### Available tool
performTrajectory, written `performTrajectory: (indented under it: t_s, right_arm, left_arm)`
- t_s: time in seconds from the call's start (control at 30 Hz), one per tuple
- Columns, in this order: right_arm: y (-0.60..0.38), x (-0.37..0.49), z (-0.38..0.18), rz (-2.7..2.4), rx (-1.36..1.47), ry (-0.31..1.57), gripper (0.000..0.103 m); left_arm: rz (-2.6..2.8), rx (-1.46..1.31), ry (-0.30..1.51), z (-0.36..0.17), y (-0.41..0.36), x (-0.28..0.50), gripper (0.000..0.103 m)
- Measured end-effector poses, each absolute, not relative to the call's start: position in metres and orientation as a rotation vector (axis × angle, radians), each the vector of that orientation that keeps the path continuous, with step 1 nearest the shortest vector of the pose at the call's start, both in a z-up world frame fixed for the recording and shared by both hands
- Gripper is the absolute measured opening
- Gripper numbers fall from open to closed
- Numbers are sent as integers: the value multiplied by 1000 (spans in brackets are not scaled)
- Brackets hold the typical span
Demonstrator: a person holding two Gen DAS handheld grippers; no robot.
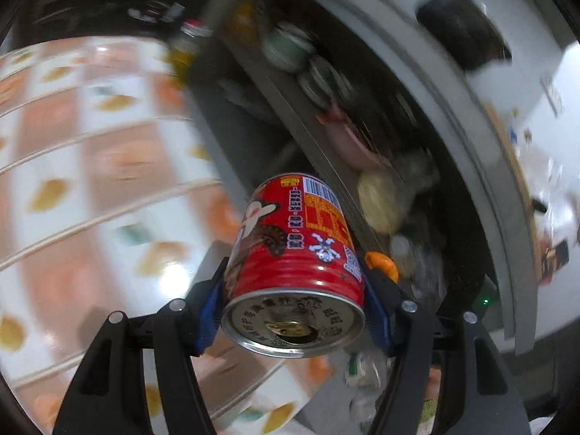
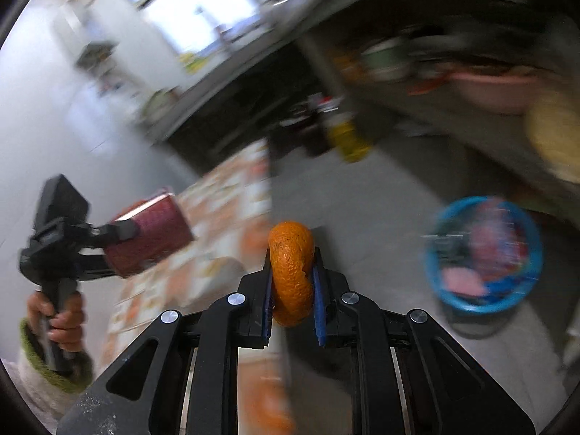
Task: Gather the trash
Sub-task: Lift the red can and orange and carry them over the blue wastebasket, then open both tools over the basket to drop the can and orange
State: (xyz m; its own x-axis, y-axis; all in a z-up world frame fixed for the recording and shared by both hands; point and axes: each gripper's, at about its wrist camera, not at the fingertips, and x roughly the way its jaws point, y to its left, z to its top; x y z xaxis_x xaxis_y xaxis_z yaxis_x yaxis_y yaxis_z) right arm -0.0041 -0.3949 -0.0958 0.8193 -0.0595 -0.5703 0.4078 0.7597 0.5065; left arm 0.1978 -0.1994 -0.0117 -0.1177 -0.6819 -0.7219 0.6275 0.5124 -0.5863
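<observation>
Opened red can tilted; curled orange peel upright.

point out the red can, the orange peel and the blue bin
red can (image 1: 295, 250), left wrist view, label side
orange peel (image 2: 291, 272), right wrist view, outer skin
blue bin (image 2: 484, 306), right wrist view, near rim

Can betw. L gripper pads; peel betw. R gripper pads; bin to R of peel.
</observation>
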Motion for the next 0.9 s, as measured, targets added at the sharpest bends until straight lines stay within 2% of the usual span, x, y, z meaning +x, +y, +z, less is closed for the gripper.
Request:
performTrajectory:
  t_s: [0.2, 0.3, 0.5, 0.7, 0.8, 0.9]
  right_arm:
    - [-463, -54, -150, -468, 784, 597, 16]
    - [-490, -59, -180, -510, 841, 623, 16]
    - [-545, -42, -234, -552, 909, 711, 16]
    - [-588, -12, -261, -598, 899, 744, 17]
    - [-604, -1, -289, -595, 929, 785, 23]
    - [-612, 2, -320, -610, 965, 856, 29]
  left_arm:
    - [-1170, 144, 1465, -67, -328, 175, 64]
    - [-1151, 280, 1563, -112, -390, 164, 64]
    - [-1048, 447, 1681, -202, -461, 156, 64]
    - [-1019, 427, 1710, -247, -506, 151, 64]
    - [-1004, 403, 1703, -258, -521, 156, 81]
    - [-995, 367, 1688, -261, -526, 161, 83]
